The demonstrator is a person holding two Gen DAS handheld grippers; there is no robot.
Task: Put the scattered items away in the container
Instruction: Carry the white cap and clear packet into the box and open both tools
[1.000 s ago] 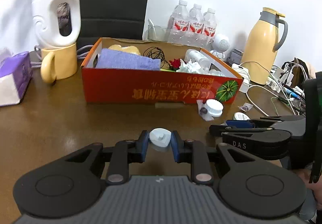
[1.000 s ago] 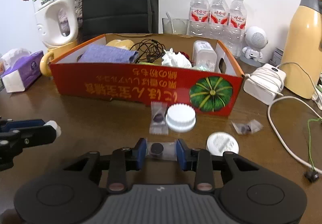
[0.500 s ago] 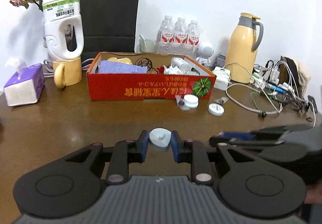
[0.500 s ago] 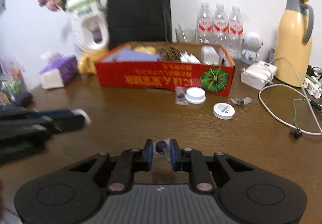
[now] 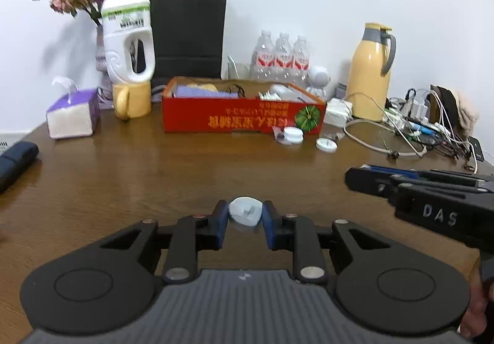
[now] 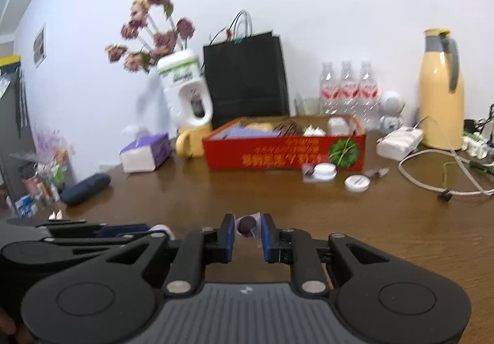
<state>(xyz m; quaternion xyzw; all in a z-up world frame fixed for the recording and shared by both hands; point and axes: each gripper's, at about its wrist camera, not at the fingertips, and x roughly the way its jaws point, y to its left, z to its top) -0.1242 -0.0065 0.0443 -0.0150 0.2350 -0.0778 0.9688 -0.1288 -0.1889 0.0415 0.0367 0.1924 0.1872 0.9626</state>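
Left wrist view: left gripper point(image 5: 245, 216) clamped on pale grey cap point(image 5: 245, 210); right gripper point(image 6: 246, 228) clamped on wrapped dark candy point(image 6: 246, 224); far ahead, red box point(image 5: 244, 118) on wooden table point(image 5: 154, 171), loose white lids point(image 5: 293, 134) against its front.

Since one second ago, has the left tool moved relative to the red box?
Yes. The left tool, shut on the white cap, has pulled back from the red box, which now looks smaller and farther away.
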